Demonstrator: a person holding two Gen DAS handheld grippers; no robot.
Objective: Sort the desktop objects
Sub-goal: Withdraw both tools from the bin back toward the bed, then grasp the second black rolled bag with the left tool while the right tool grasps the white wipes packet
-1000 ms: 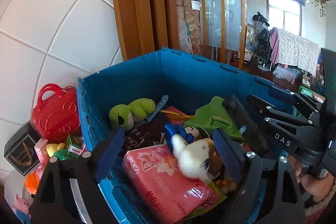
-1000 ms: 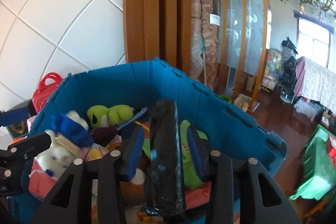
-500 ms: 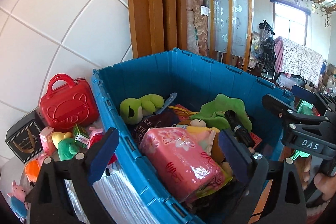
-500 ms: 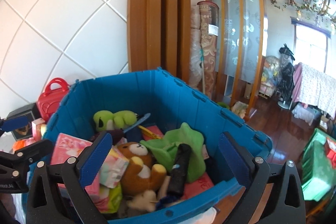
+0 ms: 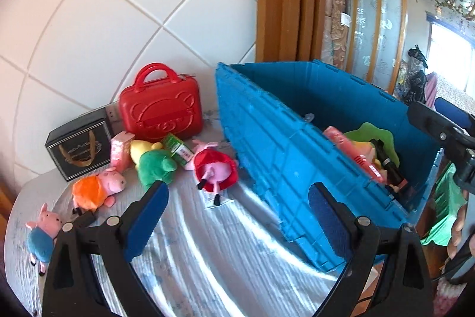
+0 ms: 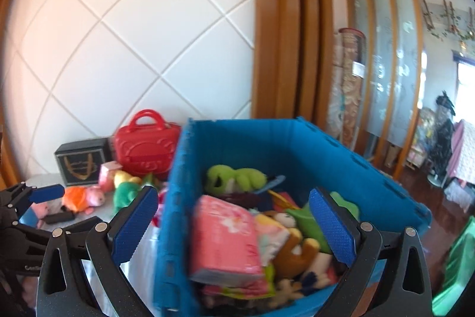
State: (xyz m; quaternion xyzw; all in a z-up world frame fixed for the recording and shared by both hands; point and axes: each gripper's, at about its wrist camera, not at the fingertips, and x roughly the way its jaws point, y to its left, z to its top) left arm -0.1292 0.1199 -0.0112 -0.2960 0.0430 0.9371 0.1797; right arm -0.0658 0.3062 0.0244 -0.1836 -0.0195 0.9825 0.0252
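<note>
Both claws gaped wide, empty. I kept left claw nearer red-dressed pig plush, lying on table just ahead beside blue crate; right claw over crate.

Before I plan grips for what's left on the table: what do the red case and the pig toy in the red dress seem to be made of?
Red case: likely hard moulded plastic, glossy; it shows embossed relief and a rigid handle. Pig toy in the red dress: soft plush fabric, matte and fuzzy, lying slumped on the table.
</note>
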